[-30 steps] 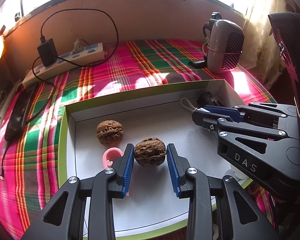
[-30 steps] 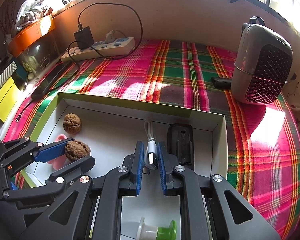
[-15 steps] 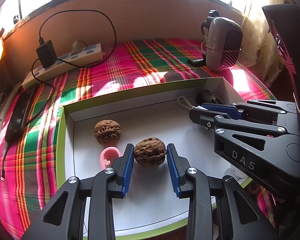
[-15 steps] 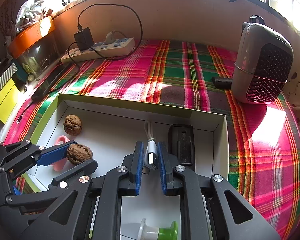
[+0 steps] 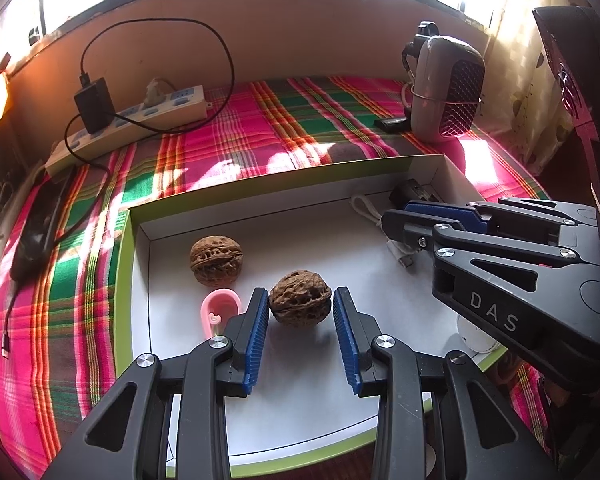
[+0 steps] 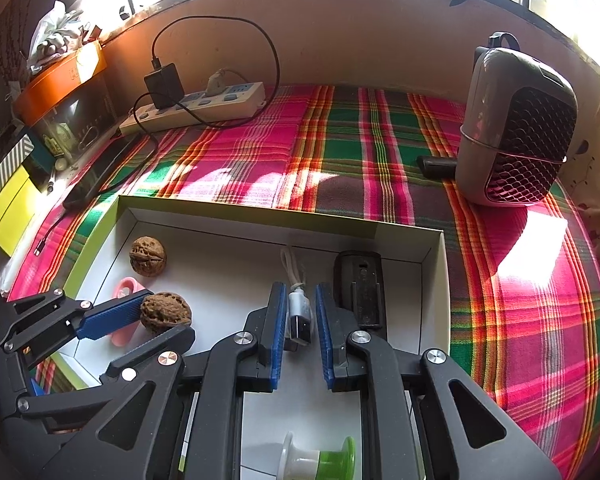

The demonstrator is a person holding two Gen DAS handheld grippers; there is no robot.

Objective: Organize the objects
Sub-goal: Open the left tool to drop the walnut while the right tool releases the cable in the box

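Walnuts, two, lie in the tray (image 5: pixel 129 280) near its left wall: one (image 5: pixel 216 261) free, one (image 5: pixel 300 303) between the opening jaws of the left gripper (image 5: pixel 300 314), pads apart from it. The right gripper (image 6: pixel 299 314) is clamped on one USB plug (image 6: pixel 299 317) near the tray's right end.

pink clip (image 5: pixel 216 312): right part hidden behind left gripper (image 5: pixel 300 322) finger | spool (image 6: pixel 320 458): partly hidden between right gripper (image 6: pixel 298 318) arms
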